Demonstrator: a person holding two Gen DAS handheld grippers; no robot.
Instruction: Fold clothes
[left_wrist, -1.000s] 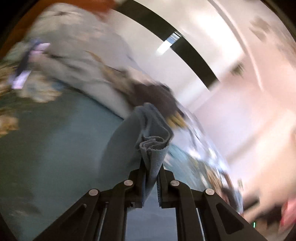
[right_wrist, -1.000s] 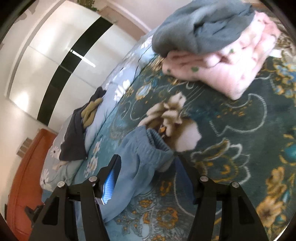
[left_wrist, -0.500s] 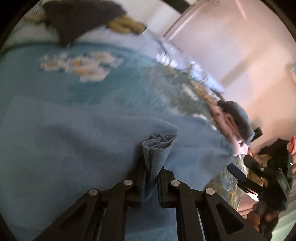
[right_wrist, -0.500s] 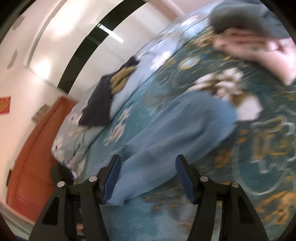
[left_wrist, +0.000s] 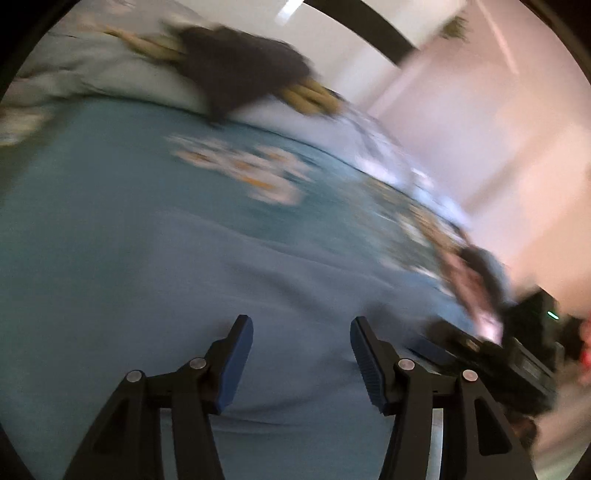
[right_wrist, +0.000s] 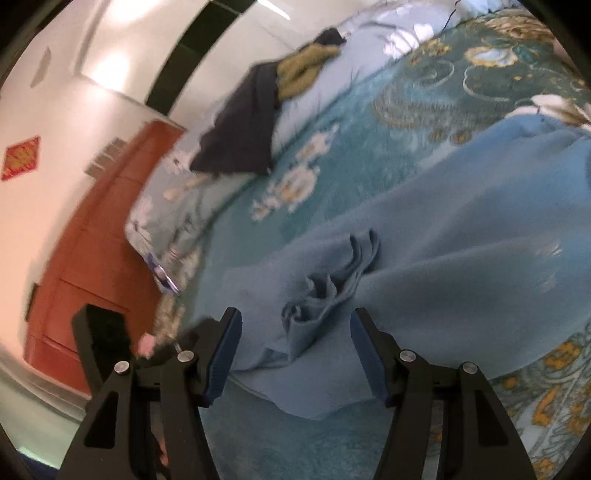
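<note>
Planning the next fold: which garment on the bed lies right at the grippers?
The light blue garment, bunched between the open right gripper; the dark one lies on the far pillow.

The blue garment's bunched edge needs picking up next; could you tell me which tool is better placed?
Probably the right tool: it is open and the bunched edge of the blue garment lies just ahead between its fingers. The left tool, also open, faces only flat, blurred cloth.

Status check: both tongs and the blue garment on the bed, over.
Left tongs open, empty. Right tongs open, over a bunched fold. Blue garment spread on the bed, unheld. Dark garment lies apart on the pillow.
</note>
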